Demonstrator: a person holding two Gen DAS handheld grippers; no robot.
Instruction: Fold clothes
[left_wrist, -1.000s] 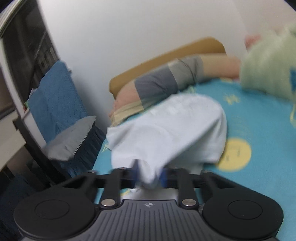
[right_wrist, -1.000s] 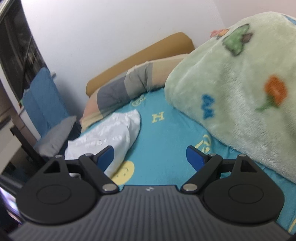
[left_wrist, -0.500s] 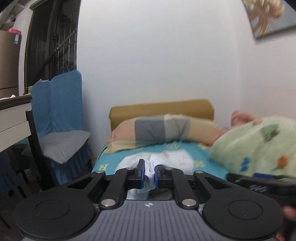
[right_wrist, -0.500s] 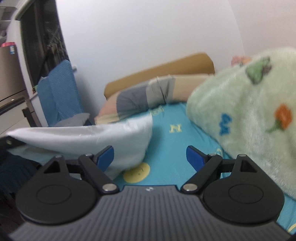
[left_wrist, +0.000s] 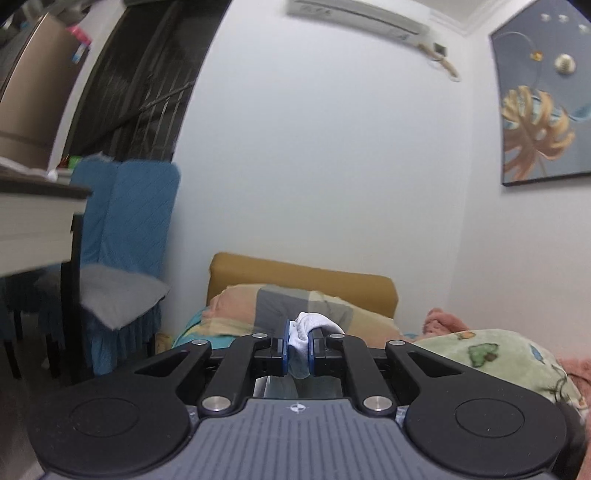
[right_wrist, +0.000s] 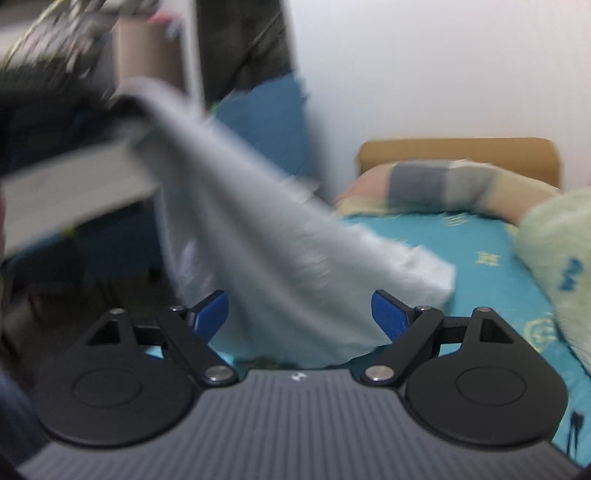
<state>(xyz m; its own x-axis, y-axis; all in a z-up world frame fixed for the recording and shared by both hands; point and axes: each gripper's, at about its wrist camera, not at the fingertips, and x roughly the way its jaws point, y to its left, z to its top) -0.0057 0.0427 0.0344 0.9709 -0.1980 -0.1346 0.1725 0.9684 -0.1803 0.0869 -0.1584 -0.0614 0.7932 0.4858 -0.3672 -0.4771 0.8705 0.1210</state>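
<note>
My left gripper is shut on a bunched edge of a white garment, raised high and pointing toward the wall. In the right wrist view the same white garment hangs blurred, stretched from the upper left down to the blue sheet. Its lower edge drapes just beyond the right gripper, which stands open with its blue pads wide apart. Whether cloth lies between those pads is unclear.
A striped pillow lies against the tan headboard. A green fleece blanket is heaped on the right of the bed. A blue-covered chair with a grey cushion and a desk edge stand on the left.
The left gripper has risen further with the garment, lifting most of it off the bed. The right gripper has swung left, and the cloth now hangs in front of it.
</note>
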